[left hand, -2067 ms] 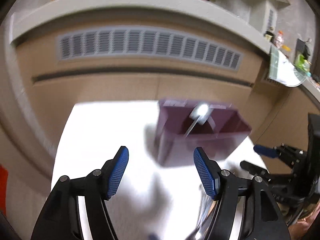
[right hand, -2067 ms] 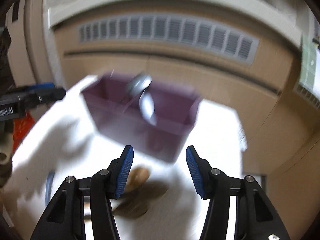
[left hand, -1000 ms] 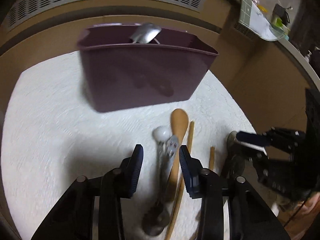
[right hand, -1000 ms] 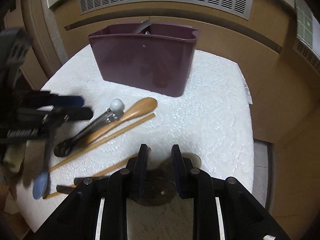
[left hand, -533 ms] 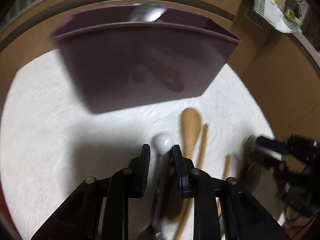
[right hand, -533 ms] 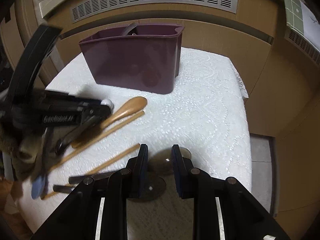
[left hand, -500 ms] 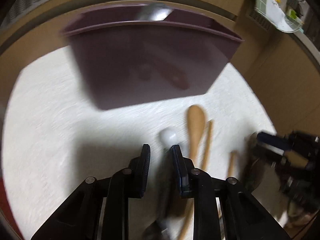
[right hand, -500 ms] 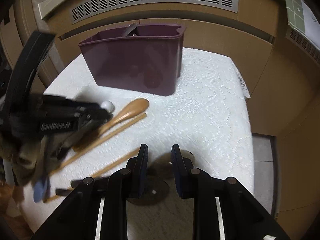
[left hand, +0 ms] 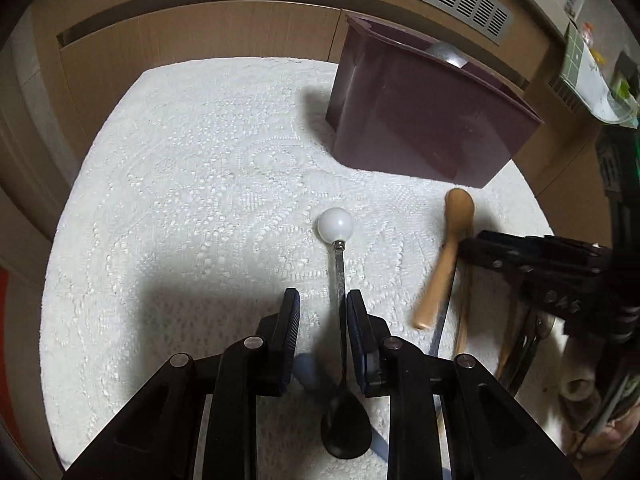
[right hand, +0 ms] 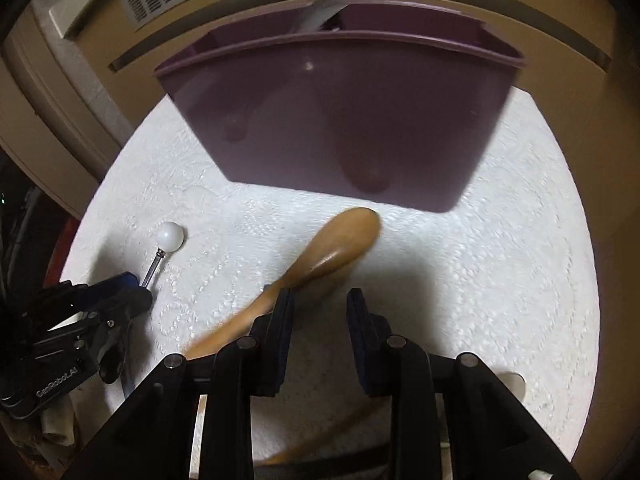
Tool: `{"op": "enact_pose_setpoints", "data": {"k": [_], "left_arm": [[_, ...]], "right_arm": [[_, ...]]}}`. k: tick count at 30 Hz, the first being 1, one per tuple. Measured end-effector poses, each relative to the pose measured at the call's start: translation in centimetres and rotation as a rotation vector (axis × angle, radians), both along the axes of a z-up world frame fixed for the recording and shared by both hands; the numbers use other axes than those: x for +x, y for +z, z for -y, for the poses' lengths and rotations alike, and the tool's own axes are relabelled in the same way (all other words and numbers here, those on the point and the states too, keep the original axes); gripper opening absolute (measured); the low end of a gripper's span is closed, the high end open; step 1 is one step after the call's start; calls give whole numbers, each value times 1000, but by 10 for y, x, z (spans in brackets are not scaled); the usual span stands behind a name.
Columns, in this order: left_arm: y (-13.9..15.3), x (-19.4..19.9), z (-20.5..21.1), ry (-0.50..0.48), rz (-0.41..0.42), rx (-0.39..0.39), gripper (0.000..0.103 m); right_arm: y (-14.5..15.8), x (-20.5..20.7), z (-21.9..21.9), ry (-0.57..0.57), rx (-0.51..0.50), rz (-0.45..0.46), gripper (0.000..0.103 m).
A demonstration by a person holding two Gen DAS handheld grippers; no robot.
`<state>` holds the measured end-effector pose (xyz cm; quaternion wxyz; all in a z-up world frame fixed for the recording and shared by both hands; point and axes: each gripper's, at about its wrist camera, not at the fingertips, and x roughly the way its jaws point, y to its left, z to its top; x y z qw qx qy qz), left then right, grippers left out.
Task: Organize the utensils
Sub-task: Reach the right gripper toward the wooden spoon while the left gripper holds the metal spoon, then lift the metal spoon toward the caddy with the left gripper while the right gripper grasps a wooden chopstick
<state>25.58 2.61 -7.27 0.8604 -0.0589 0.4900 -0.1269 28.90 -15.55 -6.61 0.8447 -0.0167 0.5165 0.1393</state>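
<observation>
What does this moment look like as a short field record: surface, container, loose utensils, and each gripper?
surface: white textured cloth over a table
container: purple bin standing on the cloth, a metal utensil sticking out of it
loose utensils: ball-ended metal spoon; wooden spoon
left gripper: jaws narrow, just opening slightly, the metal spoon's thin handle between them against the right pad; grip unclear
right gripper: jaws just opening, nothing between the pads; the wooden spoon passes beside its left finger
</observation>
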Motion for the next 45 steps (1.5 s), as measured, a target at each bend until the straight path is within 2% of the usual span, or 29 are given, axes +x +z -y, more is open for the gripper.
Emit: {"op": "enact_pose_setpoints", "data": {"k": [5, 9, 16, 19, 20, 21, 23, 24, 25, 27, 30, 32, 34, 35, 38, 39, 40, 45], "left_arm": [[1, 16, 10, -3, -3, 13, 37], [1, 35, 19, -1, -2, 65, 37], [0, 58, 37, 0, -4, 134, 37], [0, 61, 41, 9, 17, 151, 33], [0, 59, 42, 12, 29, 158, 27], [1, 58, 42, 14, 39, 162, 22], [2, 53, 40, 11, 42, 135, 22], [6, 48, 37, 12, 52, 107, 22], [9, 42, 35, 13, 66, 89, 22], [21, 29, 29, 20, 113, 39, 22], [40, 6, 18, 35, 177, -37, 22], [49, -5, 11, 45, 221, -76, 22], [58, -14, 7, 50, 250, -100, 22], [61, -18, 5, 51, 261, -110, 22], [68, -21, 3, 48, 278, -120, 22], [70, -24, 2, 48, 284, -121, 22], [70, -25, 2, 44, 288, -122, 22], [81, -38, 1, 36, 312, -128, 22]], "right_arm": [[-3, -8, -10, 66, -64, 18, 28], [-4, -23, -1, 98, -96, 28, 22], [-7, -43, 25, 123, -128, 73, 22], [-2, -45, 40, 92, -120, 86, 24], [2, -47, 43, 82, -115, 95, 25], [7, -50, 47, 67, -109, 108, 29], [13, -53, 52, 43, -123, 126, 45], [15, -54, 54, 30, -140, 137, 62], [18, -56, 56, 14, -153, 156, 74], [23, -58, 58, -13, -162, 174, 78], [24, -57, 61, -37, -112, 151, 83], [22, -53, 59, -57, -82, 129, 80], [15, -42, 54, -76, -36, 70, 54], [9, -34, 49, -77, -18, 36, 52], [-8, -18, 35, -113, -72, -11, 38], [-6, -17, 31, -117, -98, 15, 35], [-6, -16, 26, -110, -119, 28, 18], [11, -24, 17, -52, -58, 71, 10]]}}
